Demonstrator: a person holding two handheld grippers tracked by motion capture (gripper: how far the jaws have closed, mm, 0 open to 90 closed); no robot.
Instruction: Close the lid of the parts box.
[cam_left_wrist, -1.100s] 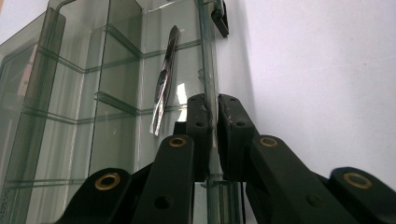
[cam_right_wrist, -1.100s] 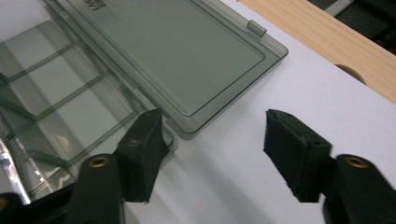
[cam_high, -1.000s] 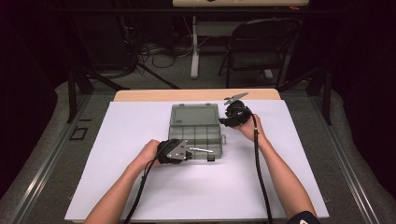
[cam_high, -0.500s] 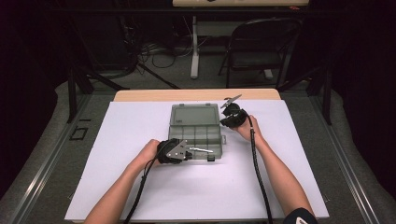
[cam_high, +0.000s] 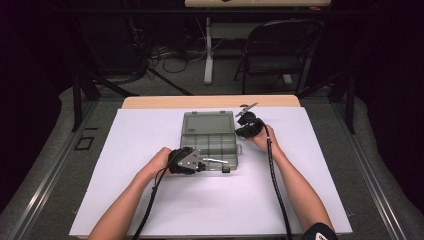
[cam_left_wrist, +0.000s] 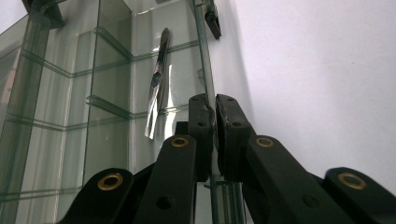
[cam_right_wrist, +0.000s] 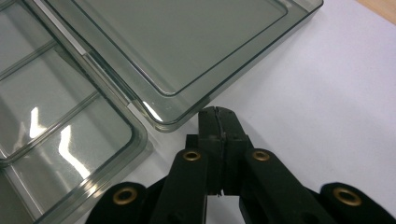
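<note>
Box: clear compartment box (cam_high: 210, 140) open at table (cam_high: 125, 200) centre, lid at 12 o'clock.
Left gripper (cam_left_wrist: 215, 109): I have it clenched on the box's front wall.
Right gripper (cam_right_wrist: 217, 122): clenched on nothing, just beside the lid corner at 3 o'clock.
Contents: tweezers (cam_left_wrist: 156, 84) in one compartment.
Writing: none I can read.

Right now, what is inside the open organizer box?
One pair of metal tweezers lies in a compartment of the clear organizer box along its near wall. The other compartments look empty, though the left gripper covers the near left corner.
</note>
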